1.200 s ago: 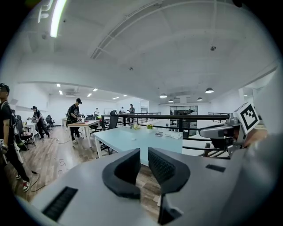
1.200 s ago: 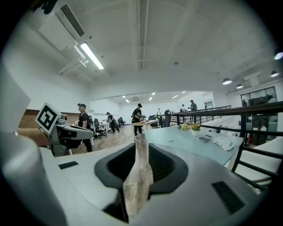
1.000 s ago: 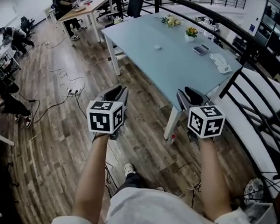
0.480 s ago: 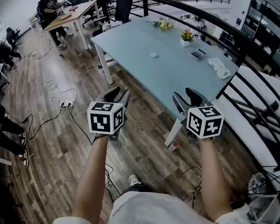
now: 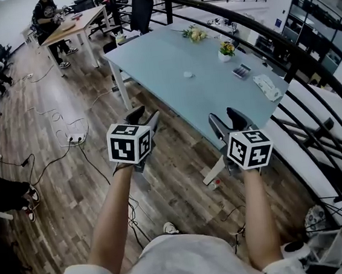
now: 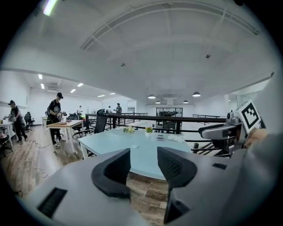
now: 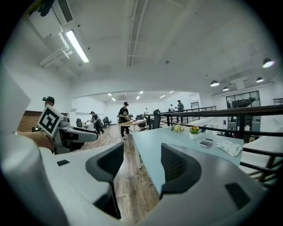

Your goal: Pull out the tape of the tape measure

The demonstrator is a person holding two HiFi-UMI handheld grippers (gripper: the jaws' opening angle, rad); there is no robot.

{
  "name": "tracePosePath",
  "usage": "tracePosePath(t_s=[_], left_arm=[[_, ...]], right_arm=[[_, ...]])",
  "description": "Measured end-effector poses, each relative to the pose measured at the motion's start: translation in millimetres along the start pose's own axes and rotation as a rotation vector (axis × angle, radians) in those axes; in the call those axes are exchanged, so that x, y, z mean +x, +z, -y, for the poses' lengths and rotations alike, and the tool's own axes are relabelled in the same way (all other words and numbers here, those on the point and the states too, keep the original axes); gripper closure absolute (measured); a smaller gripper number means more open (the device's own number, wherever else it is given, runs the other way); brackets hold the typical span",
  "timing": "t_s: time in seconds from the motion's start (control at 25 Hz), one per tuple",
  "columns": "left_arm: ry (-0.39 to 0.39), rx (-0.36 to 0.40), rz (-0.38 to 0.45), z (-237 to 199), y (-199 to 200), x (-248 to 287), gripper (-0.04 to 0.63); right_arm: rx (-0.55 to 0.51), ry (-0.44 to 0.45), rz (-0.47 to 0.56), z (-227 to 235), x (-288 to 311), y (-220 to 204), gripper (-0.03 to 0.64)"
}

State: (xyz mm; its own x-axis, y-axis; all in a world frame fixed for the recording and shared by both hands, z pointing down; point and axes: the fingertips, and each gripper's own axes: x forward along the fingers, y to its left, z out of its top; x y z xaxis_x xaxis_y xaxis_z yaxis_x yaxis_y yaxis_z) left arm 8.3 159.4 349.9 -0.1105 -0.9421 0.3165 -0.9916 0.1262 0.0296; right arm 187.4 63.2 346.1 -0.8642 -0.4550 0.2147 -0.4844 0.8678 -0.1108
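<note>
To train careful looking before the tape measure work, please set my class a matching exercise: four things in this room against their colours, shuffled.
Things:
1 near table
2 office chair
3 floor
4 power strip

Colours:
a white
b brown wood
c pale blue
d black

Pairs: 1-c; 2-d; 3-b; 4-a

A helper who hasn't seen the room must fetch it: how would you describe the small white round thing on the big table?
Find the long pale blue-green table. Near its middle lies the small white round thing, alone on bare tabletop. The potted flowers, dark flat item and crumpled white cloth all sit toward the right-hand edge; this one lies apart from them and is the smallest.
</note>
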Motion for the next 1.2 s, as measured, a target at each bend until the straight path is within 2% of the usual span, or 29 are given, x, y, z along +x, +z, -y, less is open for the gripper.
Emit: tracePosePath(t_s=[0.76,1.2], left_arm=[[-0.018,-0.008,-0.010,-84.0,-5.3,14.6,0.399],[-0.019,0.010,-0.015,-107.9,1.7,59.7,0.394]], right_arm=[[0.008,-0.042,0.000,-32.9,72.7,5.2,0.368],[0.014,-0.058,0.013,-7.0,117.9,9.8,0.368]])
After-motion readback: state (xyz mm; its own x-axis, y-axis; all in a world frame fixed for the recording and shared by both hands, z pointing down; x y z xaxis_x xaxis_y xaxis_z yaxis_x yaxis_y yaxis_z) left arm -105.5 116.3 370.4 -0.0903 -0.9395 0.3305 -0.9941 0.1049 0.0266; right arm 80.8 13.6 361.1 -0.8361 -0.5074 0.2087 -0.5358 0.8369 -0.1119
